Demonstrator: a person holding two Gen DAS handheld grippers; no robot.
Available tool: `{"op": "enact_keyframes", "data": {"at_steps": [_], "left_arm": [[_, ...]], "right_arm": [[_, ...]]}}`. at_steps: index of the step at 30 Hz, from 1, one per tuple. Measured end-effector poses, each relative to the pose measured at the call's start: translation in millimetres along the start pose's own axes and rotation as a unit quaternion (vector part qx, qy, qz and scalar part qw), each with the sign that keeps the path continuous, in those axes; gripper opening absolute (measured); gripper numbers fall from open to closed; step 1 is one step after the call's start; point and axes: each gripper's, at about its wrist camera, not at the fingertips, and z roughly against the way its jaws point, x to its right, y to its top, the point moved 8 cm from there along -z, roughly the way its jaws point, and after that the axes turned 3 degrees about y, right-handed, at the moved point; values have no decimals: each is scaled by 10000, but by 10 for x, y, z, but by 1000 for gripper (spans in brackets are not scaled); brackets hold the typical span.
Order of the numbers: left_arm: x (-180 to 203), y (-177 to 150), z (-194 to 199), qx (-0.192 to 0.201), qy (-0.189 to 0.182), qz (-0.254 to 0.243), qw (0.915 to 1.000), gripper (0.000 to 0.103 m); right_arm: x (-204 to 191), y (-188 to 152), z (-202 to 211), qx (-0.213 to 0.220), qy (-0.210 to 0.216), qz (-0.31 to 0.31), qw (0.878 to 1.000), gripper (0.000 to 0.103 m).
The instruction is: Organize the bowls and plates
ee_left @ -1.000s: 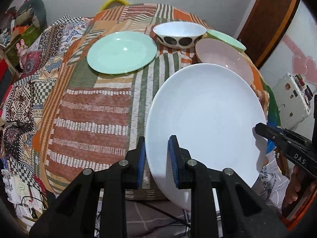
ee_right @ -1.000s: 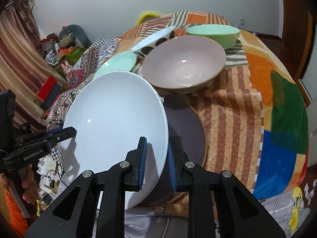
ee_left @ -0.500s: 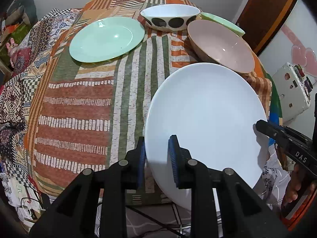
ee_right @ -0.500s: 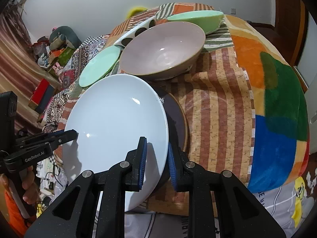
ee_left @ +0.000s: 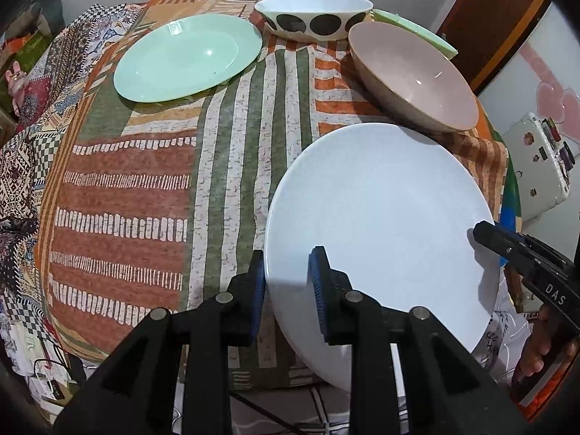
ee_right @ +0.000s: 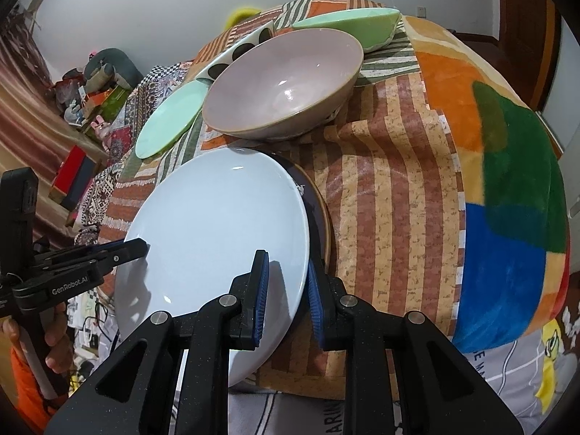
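Note:
A large white plate (ee_left: 380, 217) is held above the table by both grippers. My left gripper (ee_left: 288, 282) is shut on its left rim. My right gripper (ee_right: 284, 286) is shut on its right rim, with the plate (ee_right: 217, 239) tilted. A dark plate (ee_right: 319, 214) lies on the table partly under the white one. A pink bowl (ee_left: 413, 72) (ee_right: 286, 79) sits just beyond. A mint green plate (ee_left: 188, 56) (ee_right: 166, 119), a white bowl with black dots (ee_left: 313, 18) (ee_right: 235, 54) and a green bowl (ee_right: 351, 25) stand further back.
The table (ee_left: 137, 188) is covered with a patchwork striped cloth that hangs over the edges (ee_right: 507, 217). Clutter and boxes (ee_right: 83, 90) lie on the floor to the left. A wooden door (ee_left: 496, 11) stands at the right.
Both grippers with the white plate have moved forward and lower over the table. The bowls and the green plate now look closer. The grip has not changed.

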Motion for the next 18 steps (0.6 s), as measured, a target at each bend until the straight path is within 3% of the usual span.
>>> {"op": "enact_keyframes", "data": {"at_steps": [8, 15, 18], "left_arm": [[160, 86, -7, 313, 605, -607, 9958, 25], [60, 102, -25, 254, 219, -301, 9990, 24], [46, 115, -17, 248, 207, -287, 9991, 24]], "right_arm": [[13, 90, 2, 79, -125, 39, 9999, 22], [-16, 84, -7, 80, -171, 81, 9998, 24], [5, 91, -14, 66, -208, 63, 9997, 32]]}}
